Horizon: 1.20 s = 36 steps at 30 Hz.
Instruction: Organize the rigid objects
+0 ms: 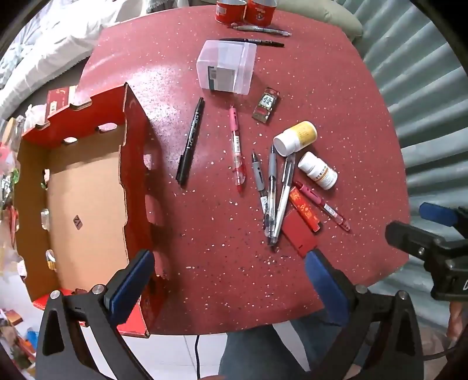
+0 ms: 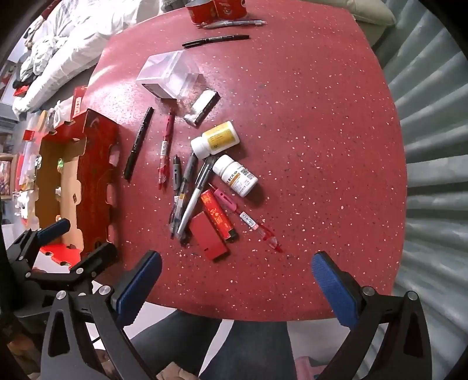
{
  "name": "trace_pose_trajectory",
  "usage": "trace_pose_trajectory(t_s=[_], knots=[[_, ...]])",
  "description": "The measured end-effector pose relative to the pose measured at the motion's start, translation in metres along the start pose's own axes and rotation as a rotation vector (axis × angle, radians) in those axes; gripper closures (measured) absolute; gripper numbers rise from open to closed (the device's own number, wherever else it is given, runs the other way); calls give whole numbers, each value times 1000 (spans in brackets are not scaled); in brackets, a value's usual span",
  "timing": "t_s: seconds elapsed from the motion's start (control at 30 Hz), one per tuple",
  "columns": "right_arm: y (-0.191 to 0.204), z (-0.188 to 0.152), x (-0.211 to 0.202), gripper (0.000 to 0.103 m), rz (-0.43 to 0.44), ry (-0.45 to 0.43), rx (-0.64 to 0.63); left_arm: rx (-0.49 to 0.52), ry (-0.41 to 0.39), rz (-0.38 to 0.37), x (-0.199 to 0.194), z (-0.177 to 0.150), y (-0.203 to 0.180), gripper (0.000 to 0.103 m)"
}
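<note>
On the red speckled table [image 1: 321,87] lie scattered objects: a black marker [image 1: 190,141], a pink pen [image 1: 236,146], a bundle of grey pens [image 1: 272,193], two white pill bottles [image 1: 295,138] [image 1: 317,171], two red lighters [image 1: 304,209] and a clear plastic box [image 1: 225,67]. An empty red cardboard tray [image 1: 84,210] stands at the left. My left gripper [image 1: 228,280] hovers open above the near table edge, nothing between its fingers. My right gripper [image 2: 237,286] is open too, above the near edge, with the red lighters [image 2: 216,225] and the pill bottles [image 2: 234,172] just beyond it.
Two red tins [image 1: 245,11] and two more pens [image 1: 254,42] lie at the far edge. A small dark packet [image 1: 266,103] rests by the clear box. A person's legs [image 2: 234,345] show below the table. Bedding [image 2: 58,52] and clutter lie left; a ribbed wall [image 2: 433,146] stands right.
</note>
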State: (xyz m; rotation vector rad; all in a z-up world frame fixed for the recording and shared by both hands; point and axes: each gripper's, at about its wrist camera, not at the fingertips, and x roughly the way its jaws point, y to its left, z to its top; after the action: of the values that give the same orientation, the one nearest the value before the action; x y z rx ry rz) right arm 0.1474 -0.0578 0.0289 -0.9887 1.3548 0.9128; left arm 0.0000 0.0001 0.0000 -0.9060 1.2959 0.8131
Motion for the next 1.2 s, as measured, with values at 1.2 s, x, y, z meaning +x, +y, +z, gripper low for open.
trace_pose_trajectory(t_s=[1.2], knots=[[11, 10, 2, 0, -20, 43, -86, -55, 64, 5, -1, 3, 1, 0]])
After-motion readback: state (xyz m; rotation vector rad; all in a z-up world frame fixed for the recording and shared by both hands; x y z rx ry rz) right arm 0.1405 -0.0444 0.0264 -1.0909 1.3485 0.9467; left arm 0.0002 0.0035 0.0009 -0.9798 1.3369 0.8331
